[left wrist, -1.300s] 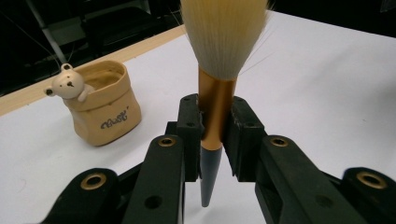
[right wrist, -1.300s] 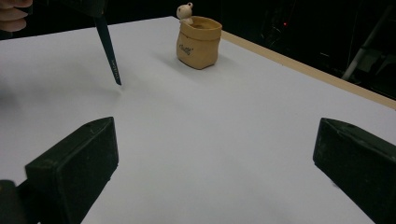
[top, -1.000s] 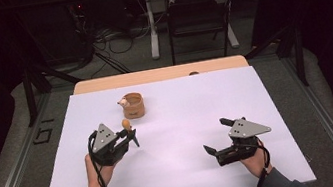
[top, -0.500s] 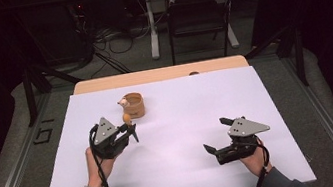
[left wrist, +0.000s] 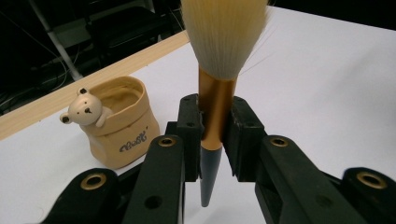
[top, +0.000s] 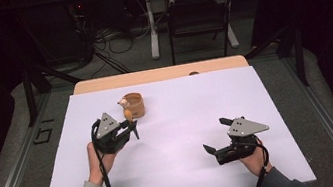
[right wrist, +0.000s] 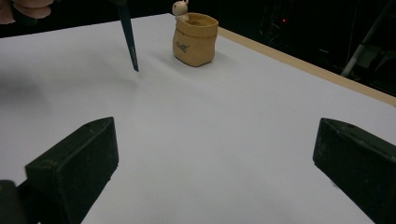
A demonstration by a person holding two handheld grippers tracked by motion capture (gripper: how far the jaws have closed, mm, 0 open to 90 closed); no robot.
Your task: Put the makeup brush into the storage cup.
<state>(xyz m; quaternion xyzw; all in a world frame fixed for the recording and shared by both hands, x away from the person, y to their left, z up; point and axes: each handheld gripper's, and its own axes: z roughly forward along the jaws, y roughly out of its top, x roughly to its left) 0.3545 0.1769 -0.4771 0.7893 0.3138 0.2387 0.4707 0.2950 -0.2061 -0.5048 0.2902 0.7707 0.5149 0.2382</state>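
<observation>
Broadly, a white table [top: 179,122] carries everything, with a strip of bare wood [top: 161,74] along its far edge. Toward the near right corner the right gripper [top: 215,139] sits low over the white surface, its jaws spread wide with nothing between them; in the right gripper view the two black jaws stand far apart over bare white. Over the left half of the table, closer to the far edge than the other, the left gripper [top: 132,127] is held up in the person's hand, and its jaws are clamped on a brush [left wrist: 215,93]. In the left gripper view the pads press on the brush's golden collar, the pale bristles fan out above the jaws, and the dark pointed handle hangs below them, clear of the table. Just beyond the left gripper, near the middle of the far edge, stands a tan pot [top: 134,104] shaped like a small sack, upright and open at the top. A tiny bear figure [left wrist: 85,109] clings to its rim.
</observation>
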